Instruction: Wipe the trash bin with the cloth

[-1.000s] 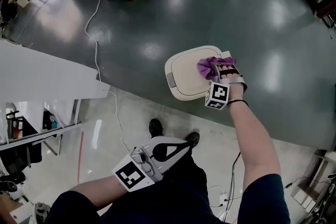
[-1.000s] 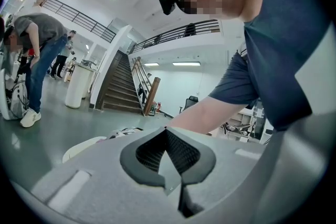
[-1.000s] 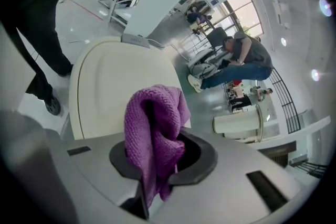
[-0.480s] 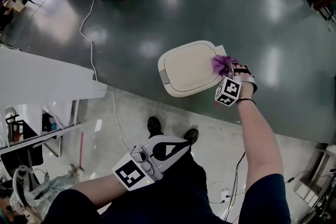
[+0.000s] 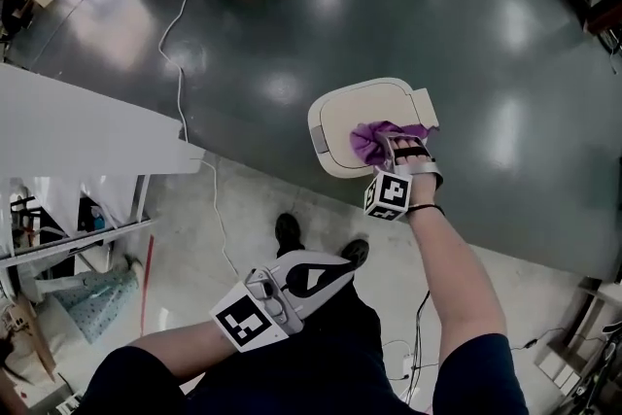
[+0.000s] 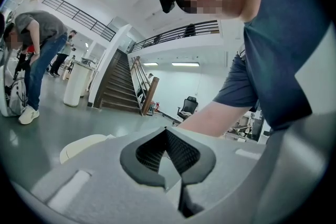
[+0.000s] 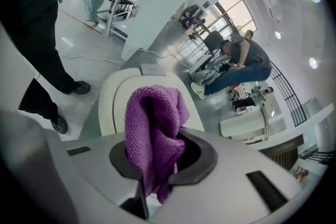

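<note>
Head view: we hold the purple cloth (image 5: 377,137), pinched in the right gripper (image 5: 397,149), on the near-right of the trash bin (image 5: 342,117) lid, apparently mid-wipe. The left gripper (image 5: 330,272) hangs empty, jaws together. The next stroke should sweep the bare lid.

Glossy dark floor (image 5: 466,44) borders pale flooring (image 5: 185,253); a staircase (image 6: 113,89) rises beyond.

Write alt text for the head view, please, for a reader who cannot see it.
The right gripper presses a purple cloth on the cream lid of a trash bin that stands on a dark floor. The left gripper, shut and empty, is held low, away from the bin.
</note>
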Action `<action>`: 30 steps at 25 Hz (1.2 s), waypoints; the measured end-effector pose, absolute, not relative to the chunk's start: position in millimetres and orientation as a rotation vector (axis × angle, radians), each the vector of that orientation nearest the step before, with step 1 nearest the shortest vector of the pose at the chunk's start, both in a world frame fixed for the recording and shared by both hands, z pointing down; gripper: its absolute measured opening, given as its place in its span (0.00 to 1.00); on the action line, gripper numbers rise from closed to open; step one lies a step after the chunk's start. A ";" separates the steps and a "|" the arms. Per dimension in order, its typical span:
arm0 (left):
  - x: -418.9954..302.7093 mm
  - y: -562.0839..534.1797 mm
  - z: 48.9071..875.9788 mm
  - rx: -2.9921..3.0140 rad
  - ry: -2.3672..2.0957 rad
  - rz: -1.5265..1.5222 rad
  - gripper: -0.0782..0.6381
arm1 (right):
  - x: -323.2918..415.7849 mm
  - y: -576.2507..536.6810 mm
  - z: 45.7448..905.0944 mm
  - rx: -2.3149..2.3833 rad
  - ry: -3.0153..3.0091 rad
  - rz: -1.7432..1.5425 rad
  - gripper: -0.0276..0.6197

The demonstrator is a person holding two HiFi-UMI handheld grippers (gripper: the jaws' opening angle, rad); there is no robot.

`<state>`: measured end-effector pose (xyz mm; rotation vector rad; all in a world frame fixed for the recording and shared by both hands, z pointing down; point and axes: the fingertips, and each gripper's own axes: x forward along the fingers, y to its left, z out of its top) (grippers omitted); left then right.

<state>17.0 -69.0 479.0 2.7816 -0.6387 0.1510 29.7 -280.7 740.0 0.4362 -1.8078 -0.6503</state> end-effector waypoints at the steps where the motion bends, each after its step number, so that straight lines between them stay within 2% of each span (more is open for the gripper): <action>1: 15.3 -68.1 478.4 2.781 -0.643 0.150 0.12 | 16.8 -271.8 740.1 0.414 -1.823 -0.663 0.17; 7: 4.5 -63.2 474.8 2.779 -0.666 0.142 0.12 | -35.0 -225.5 743.4 0.328 -1.891 -0.677 0.17; 13: -0.2 -59.5 475.7 2.787 -0.679 0.143 0.12 | -45.1 -199.4 752.5 0.240 -1.888 -0.729 0.16; 18: 11.5 -53.1 477.0 2.777 -0.668 0.142 0.12 | -11.1 -205.7 752.2 0.256 -1.862 -0.726 0.17; 30: 58.1 -49.5 470.4 2.774 -0.634 0.150 0.12 | 124.2 -259.6 756.5 0.422 -1.731 -0.618 0.16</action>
